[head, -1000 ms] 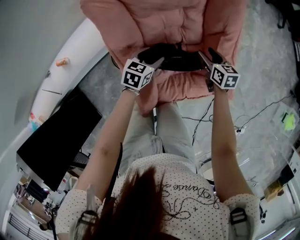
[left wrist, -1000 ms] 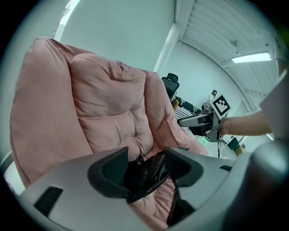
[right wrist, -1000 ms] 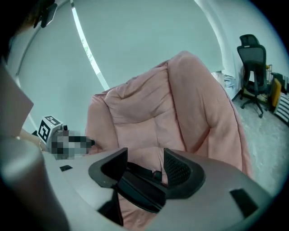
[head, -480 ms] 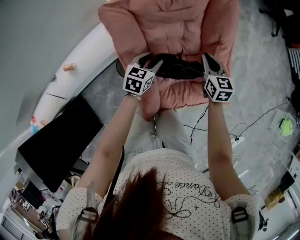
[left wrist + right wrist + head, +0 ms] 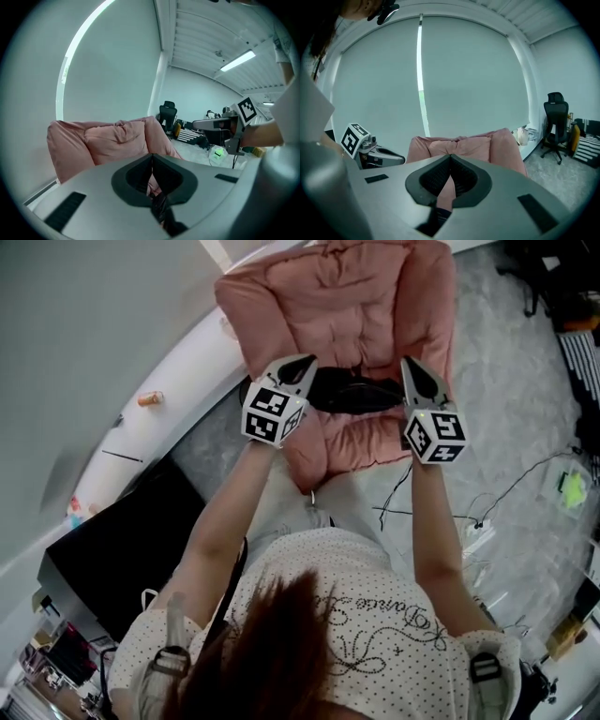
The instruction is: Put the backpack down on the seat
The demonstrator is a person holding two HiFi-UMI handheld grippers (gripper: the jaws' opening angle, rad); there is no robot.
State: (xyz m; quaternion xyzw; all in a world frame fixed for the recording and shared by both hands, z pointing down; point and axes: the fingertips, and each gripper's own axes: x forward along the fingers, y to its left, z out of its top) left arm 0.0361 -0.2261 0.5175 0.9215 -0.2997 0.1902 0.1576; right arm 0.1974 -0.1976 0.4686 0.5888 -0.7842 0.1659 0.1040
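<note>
left gripper point(image 5: 304, 362) and right gripper point(image 5: 409, 363) each pinch the black backpack point(image 5: 354, 392); keep it level, land it mid-seat on the pink armchair point(image 5: 328, 296)

Pink seat point(image 5: 347, 296) stands on grey floor point(image 5: 511, 418); black backpack point(image 5: 354, 390) lies across the cushion's front, my side.

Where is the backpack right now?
Head view, centre top: the black backpack lies across the pink armchair's seat, between the left gripper and right gripper, each shut on one end.
</note>
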